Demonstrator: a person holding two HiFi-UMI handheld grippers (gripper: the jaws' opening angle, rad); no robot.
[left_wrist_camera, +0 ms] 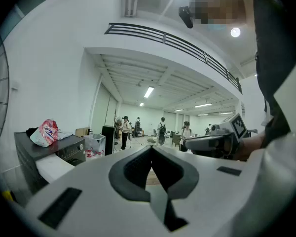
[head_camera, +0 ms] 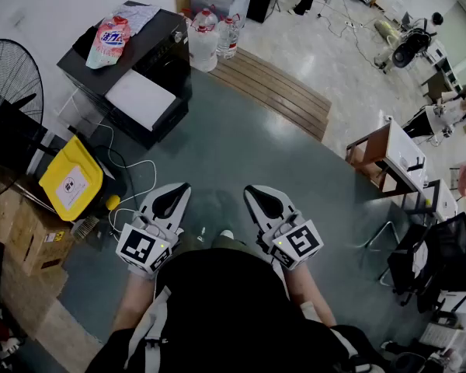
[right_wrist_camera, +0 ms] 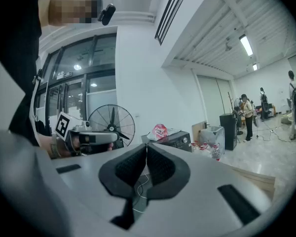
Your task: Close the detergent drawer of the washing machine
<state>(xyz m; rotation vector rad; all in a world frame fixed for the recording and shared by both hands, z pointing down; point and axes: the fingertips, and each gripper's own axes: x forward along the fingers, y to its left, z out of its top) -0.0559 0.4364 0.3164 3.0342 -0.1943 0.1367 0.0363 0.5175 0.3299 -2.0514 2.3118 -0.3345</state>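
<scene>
Over by the white wall, well apart from both grippers, the dark washing machine (head_camera: 157,36) stands with its white detergent drawer (head_camera: 140,98) pulled out in front and a pink detergent bag (head_camera: 109,41) on top. The left gripper (head_camera: 179,191) and right gripper (head_camera: 256,194) hang side by side close to the person's body, each with jaws pressed together on nothing.

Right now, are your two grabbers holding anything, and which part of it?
Nothing is held. The left gripper and the right gripper both have their fingers shut together, with nothing between them.
</scene>
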